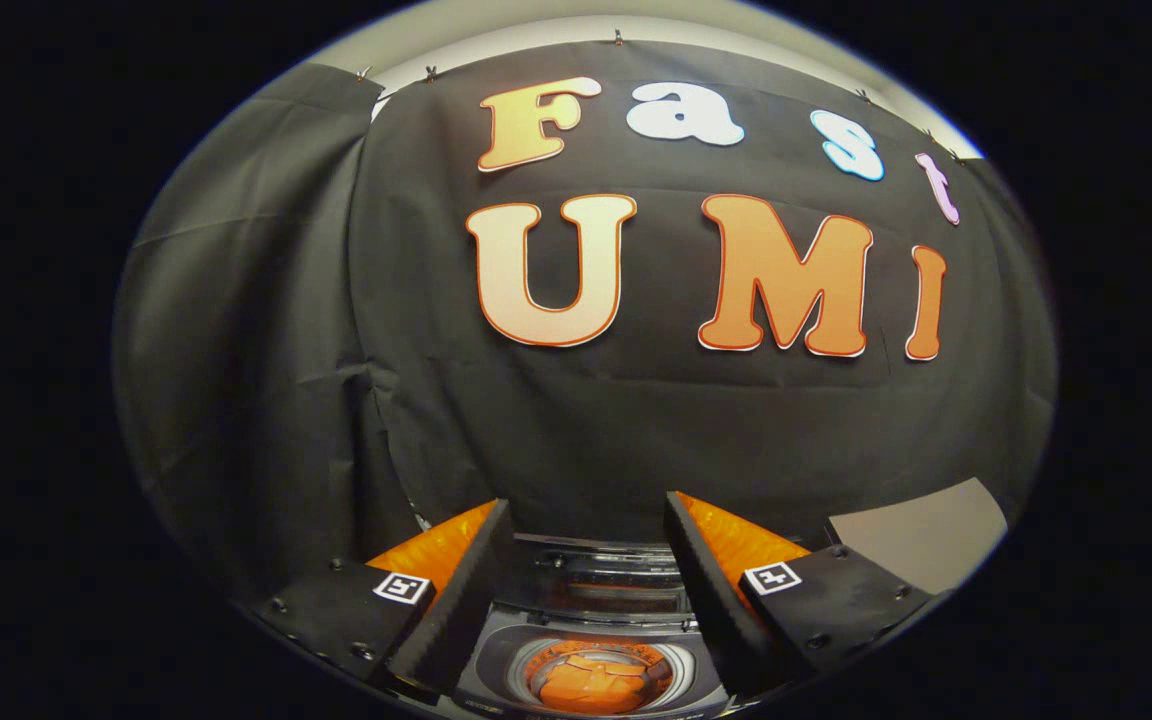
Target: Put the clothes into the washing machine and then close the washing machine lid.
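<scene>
The jaws are standing wide apart and are gripping nothing — the gripper (588, 560) is hanging above the washing machine (591, 655), with one finger (456, 600) angling in on each side of the opening.

Directly below and between the fingers, the top-loading drum is lying open, and orange clothes (591, 680) are sitting bunched inside its round tub. Neither finger is touching the garment; both are standing clear above it. The judgement here is that the loading step is finished, since the fabric is resting wholly within the drum ring with nothing draping over the rim that can be seen.

Just ahead of the fingers, the washing machine lid (601, 575) is standing raised at the back of the machine, its clear panel showing as stacked horizontal bands. This is the relation the coming move turns on — the lid is lying forward of and between the jaws, its long edge running crosswise to the fingers, hinged at the far side. Closing it would probably call for reaching forward over the tub, catching that upper edge and drawing it down toward the viewer. A risk is the panel slipping and dropping hard.

Beyond the machine, the black cloth wall (556, 430) is hanging, and to the right a pale grey panel (921, 540) is showing.
</scene>
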`<state>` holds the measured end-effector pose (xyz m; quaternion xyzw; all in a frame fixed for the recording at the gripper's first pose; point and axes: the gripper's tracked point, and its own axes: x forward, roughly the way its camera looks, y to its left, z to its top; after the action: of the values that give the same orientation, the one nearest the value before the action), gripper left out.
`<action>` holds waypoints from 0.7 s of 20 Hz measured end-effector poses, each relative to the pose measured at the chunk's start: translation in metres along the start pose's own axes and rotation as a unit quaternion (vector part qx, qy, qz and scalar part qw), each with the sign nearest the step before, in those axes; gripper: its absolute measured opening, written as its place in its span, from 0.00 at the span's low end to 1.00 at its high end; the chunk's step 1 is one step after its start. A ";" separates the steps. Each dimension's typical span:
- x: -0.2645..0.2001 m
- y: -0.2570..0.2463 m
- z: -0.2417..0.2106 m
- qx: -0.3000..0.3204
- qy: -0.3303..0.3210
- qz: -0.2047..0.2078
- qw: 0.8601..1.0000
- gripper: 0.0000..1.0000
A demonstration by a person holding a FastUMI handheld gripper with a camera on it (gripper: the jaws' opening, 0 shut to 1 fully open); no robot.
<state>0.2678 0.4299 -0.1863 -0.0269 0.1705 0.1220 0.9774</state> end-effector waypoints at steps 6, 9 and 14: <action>0.071 -0.027 -0.036 0.021 0.038 -0.020 0.999 0.98; 0.114 -0.038 -0.065 0.030 0.077 -0.026 0.996 0.99; 0.145 -0.046 -0.093 0.052 0.113 -0.032 0.992 0.98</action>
<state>0.3815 0.4101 -0.3223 0.0053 0.2849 0.0776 0.9554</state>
